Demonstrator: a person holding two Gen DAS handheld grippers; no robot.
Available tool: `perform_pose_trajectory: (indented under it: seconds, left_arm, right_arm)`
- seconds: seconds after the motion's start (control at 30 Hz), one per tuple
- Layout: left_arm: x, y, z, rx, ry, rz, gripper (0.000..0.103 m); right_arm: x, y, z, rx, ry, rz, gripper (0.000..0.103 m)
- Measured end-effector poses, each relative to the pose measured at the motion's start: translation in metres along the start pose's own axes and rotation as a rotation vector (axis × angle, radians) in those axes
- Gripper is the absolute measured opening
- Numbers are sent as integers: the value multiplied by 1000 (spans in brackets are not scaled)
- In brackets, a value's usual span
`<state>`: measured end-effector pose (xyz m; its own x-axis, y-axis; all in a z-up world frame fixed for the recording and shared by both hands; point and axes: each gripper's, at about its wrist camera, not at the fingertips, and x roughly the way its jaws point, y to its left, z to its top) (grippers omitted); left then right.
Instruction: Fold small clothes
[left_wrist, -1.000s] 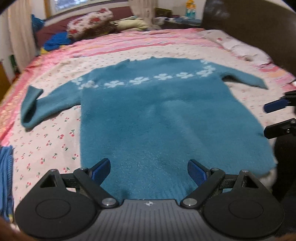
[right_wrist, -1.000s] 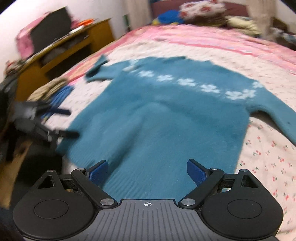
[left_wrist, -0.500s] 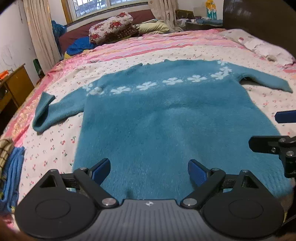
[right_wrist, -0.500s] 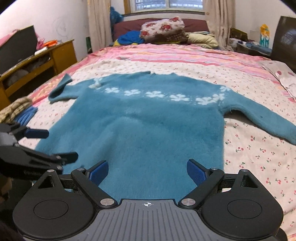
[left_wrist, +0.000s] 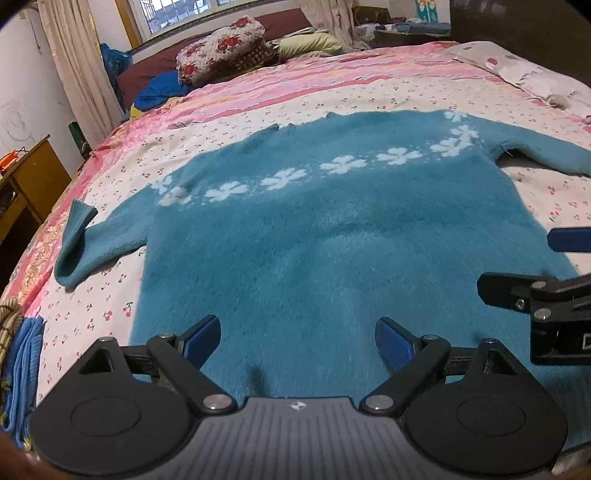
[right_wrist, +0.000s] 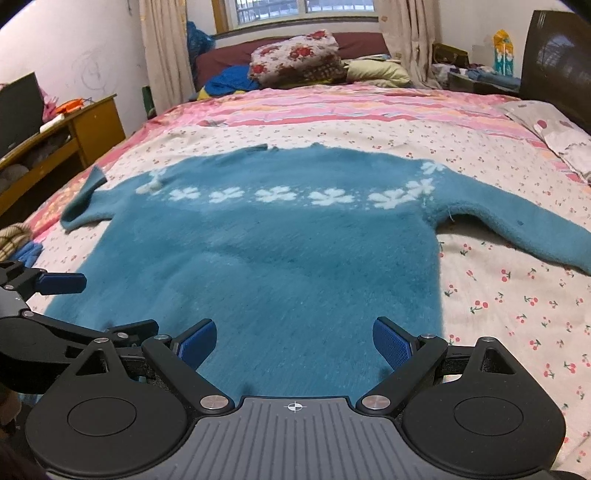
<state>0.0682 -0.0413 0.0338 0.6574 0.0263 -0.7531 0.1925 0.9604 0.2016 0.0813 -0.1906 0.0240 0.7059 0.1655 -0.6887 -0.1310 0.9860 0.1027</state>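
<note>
A teal fuzzy sweater (left_wrist: 325, 236) (right_wrist: 280, 254) with a row of white flowers lies spread flat on the bed, both sleeves stretched out to the sides. My left gripper (left_wrist: 297, 341) hovers open over the sweater's hem, nothing between its blue pads. My right gripper (right_wrist: 293, 341) is open too, above the hem further right. Each gripper shows in the other's view: the right one (left_wrist: 532, 266) at the right edge, the left one (right_wrist: 55, 302) at the left edge. The left sleeve's cuff (left_wrist: 75, 221) curls upward.
The bed (right_wrist: 498, 295) has a cherry-print sheet and a pink striped cover behind. Pillows and bedding (right_wrist: 295, 59) are piled at the far end. A wooden desk (right_wrist: 66, 129) stands left of the bed. Folded blue and beige clothes (left_wrist: 18, 350) lie at the bed's left edge.
Both grippers have drawn back and risen from the hem, so more of the sweater and room shows. The sweater now lies still and flat. Both stay open.
</note>
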Motion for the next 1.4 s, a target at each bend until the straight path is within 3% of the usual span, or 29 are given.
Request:
perform_pose_trajectory:
  seconds: [0.47,0.63,1.13,1.4]
  left_arm:
    - [13,-16,18,4,12,26,96]
    - [10,-22,18,24,2,67,96]
    - [11,-33,34,44,-6,64,96]
    - [14,-67,66,108,-58,21,96]
  right_arm:
    - [8,-18,-3,65,-13,10,93]
    - [7,-18,-4,66,-24,9,93]
    - [6,-34,0,121,-52,7,93]
    - [3,-75,13,240,-97,-27,89]
